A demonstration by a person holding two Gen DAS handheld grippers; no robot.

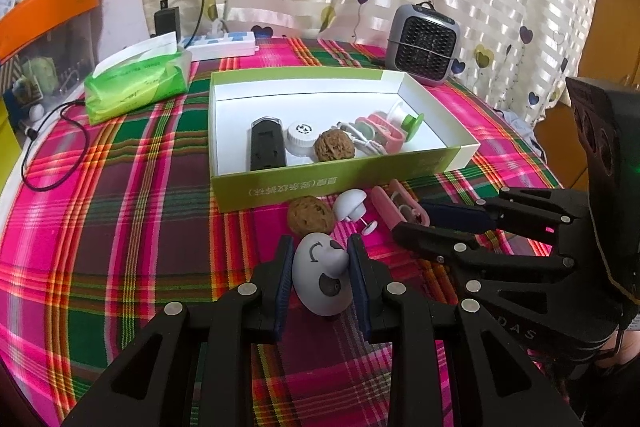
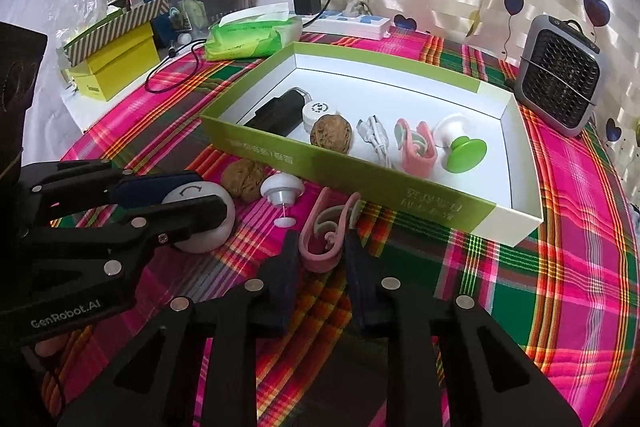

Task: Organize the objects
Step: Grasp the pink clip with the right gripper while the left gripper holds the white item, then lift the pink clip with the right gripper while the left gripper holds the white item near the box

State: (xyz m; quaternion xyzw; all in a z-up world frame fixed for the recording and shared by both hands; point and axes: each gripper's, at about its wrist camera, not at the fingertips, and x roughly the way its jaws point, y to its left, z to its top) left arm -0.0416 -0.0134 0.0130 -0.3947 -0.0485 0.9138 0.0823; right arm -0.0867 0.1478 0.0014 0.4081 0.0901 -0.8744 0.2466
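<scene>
My left gripper [image 1: 320, 267] is shut on a white egg-shaped toy [image 1: 320, 279] with a drawn face, held just above the plaid cloth; the right wrist view shows this toy [image 2: 212, 227] at the left. My right gripper [image 2: 320, 247] has its pads against both sides of a pink clip [image 2: 322, 239] lying on the cloth. A walnut [image 1: 311, 221] and a white mushroom-shaped knob [image 1: 350, 205] lie between the grippers and the green-and-white box [image 1: 280, 189]. The box holds a black device [image 1: 267, 147], a white cap, another walnut, a white cable, a pink clip and a green-topped knob.
Behind the box stand a grey mini heater [image 1: 424, 43], a white power strip [image 1: 224, 45] and a green tissue pack [image 1: 136, 83]. A black cable [image 1: 52, 155] loops over the cloth at the left. Yellow boxes [image 2: 116, 63] sit beyond the table's left edge.
</scene>
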